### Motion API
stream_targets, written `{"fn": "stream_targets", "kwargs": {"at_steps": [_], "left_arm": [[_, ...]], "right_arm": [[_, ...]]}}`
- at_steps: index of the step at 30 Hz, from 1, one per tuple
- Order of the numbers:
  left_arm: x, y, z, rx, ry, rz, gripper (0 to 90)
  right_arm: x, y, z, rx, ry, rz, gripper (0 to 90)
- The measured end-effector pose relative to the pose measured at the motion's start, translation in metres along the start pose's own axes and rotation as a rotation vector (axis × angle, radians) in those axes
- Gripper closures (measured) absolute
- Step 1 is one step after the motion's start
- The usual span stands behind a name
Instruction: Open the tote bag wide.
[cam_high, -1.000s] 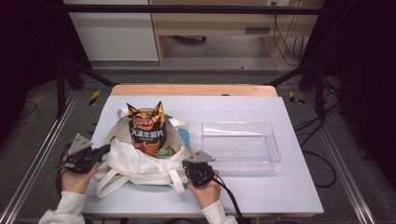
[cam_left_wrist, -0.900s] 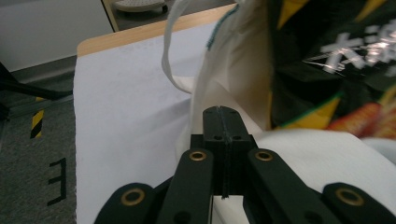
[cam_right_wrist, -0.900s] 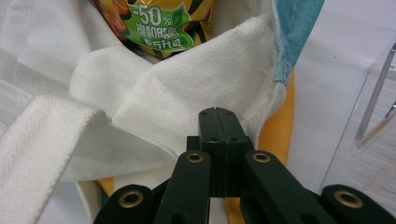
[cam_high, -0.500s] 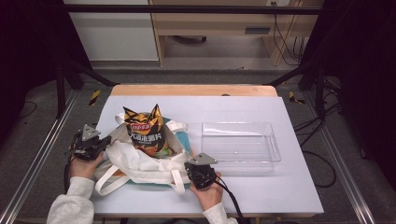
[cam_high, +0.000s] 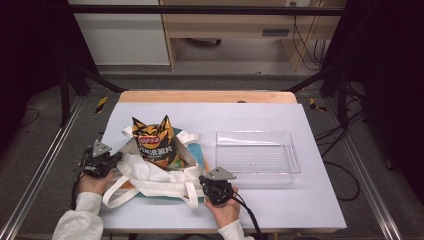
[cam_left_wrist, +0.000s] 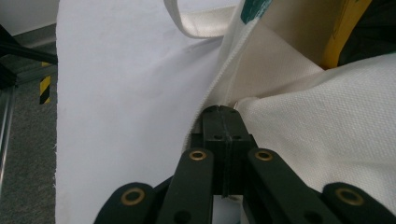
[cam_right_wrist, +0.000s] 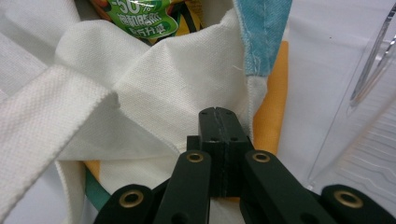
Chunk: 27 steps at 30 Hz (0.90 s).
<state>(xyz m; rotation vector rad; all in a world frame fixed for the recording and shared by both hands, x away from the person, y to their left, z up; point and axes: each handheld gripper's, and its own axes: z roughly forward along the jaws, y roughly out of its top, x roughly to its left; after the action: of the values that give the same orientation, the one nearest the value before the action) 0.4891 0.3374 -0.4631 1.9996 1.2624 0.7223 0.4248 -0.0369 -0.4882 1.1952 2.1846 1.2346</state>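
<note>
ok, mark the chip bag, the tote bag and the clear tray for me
chip bag (cam_high: 154, 142), high view, on its printed front.
tote bag (cam_high: 150, 176), high view, on the white near panel.
clear tray (cam_high: 257, 134), high view, on its far rim.

Left gripper (cam_high: 114, 159) sits at the table's left edge, jaws closed together. Right gripper (cam_high: 212, 178) sits near the front edge, jaws likewise closed. Both forearms enter from the front.

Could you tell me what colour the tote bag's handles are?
Cream-white, like the tote bag; the right gripper view shows a handle best.

1 tote bag (cam_high: 150, 175) – 1 chip bag (cam_high: 156, 142) – 1 tray (cam_high: 257, 172)
</note>
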Motion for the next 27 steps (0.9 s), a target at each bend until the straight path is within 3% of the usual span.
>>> {"fn": "stream_targets", "kwargs": {"at_steps": [7, 10, 12, 13, 15, 17, 27], "left_arm": [[0.005, 0.003, -0.013, -0.078, -0.023, -0.025, 85.6], [0.008, 0.006, -0.027, -0.151, -0.036, -0.059, 81.0], [0.008, 0.008, -0.030, -0.164, -0.040, -0.062, 77.9], [0.009, 0.011, -0.039, -0.207, -0.048, -0.078, 76.7], [0.009, 0.013, -0.043, -0.222, -0.055, -0.079, 74.6], [0.007, 0.018, -0.055, -0.269, -0.068, -0.092, 72.5], [-0.007, 0.037, -0.078, -0.356, -0.104, -0.077, 59.5]], "right_arm": [[0.001, 0.006, -0.005, -0.014, 0.005, -0.003, 89.8], [0.001, 0.015, -0.014, -0.065, 0.022, -0.021, 84.5], [0.002, 0.018, -0.016, -0.074, 0.027, -0.022, 83.0], [0.003, 0.024, -0.020, -0.095, 0.035, -0.037, 80.6], [0.004, 0.030, -0.024, -0.112, 0.038, -0.044, 78.8], [0.003, 0.036, -0.027, -0.136, 0.047, -0.043, 76.2], [-0.001, 0.067, -0.046, -0.238, 0.052, -0.050, 64.9]]}}
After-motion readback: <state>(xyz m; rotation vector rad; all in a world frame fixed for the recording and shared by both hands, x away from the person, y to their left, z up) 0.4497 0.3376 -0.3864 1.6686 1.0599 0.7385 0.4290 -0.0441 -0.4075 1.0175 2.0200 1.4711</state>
